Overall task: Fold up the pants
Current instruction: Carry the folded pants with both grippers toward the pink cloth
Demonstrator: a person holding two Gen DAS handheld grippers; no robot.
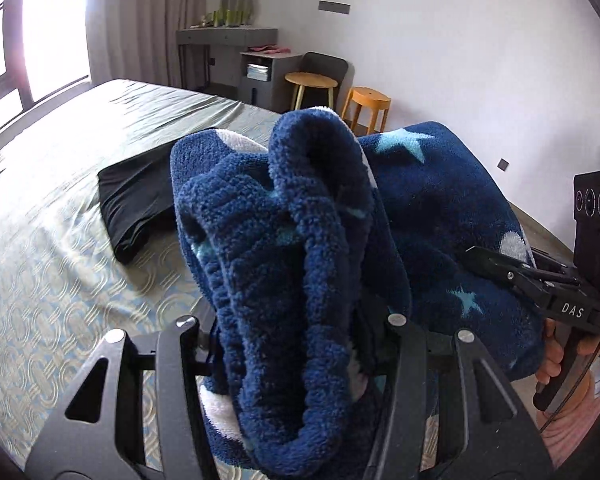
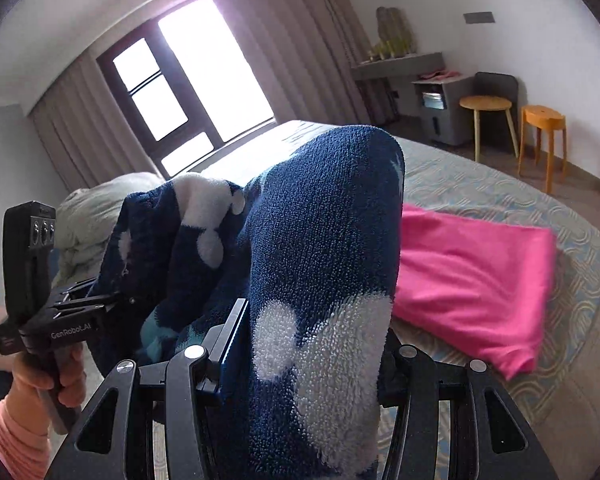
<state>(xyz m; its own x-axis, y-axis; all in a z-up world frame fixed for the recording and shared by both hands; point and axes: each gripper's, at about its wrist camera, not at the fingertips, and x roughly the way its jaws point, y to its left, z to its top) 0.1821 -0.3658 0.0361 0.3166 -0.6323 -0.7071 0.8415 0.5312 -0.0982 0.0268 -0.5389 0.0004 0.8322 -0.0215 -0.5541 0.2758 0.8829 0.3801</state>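
The bed (image 2: 500, 184) lies below, carrying a folded pink cloth (image 2: 472, 280) and a folded black garment (image 1: 128, 208). Above it hang the navy fleece pants (image 1: 300, 248), bunched and held in the air between both tools. The left gripper (image 1: 296, 344) is clamped on the ribbed waistband, the right gripper (image 2: 312, 364) closed on another thick fold. To do this step well, I judge the two should draw apart and lower the cloth flat onto bare bed between the other garments. The long axis is hard to read while bunched; the waistband edge points away from the left camera.
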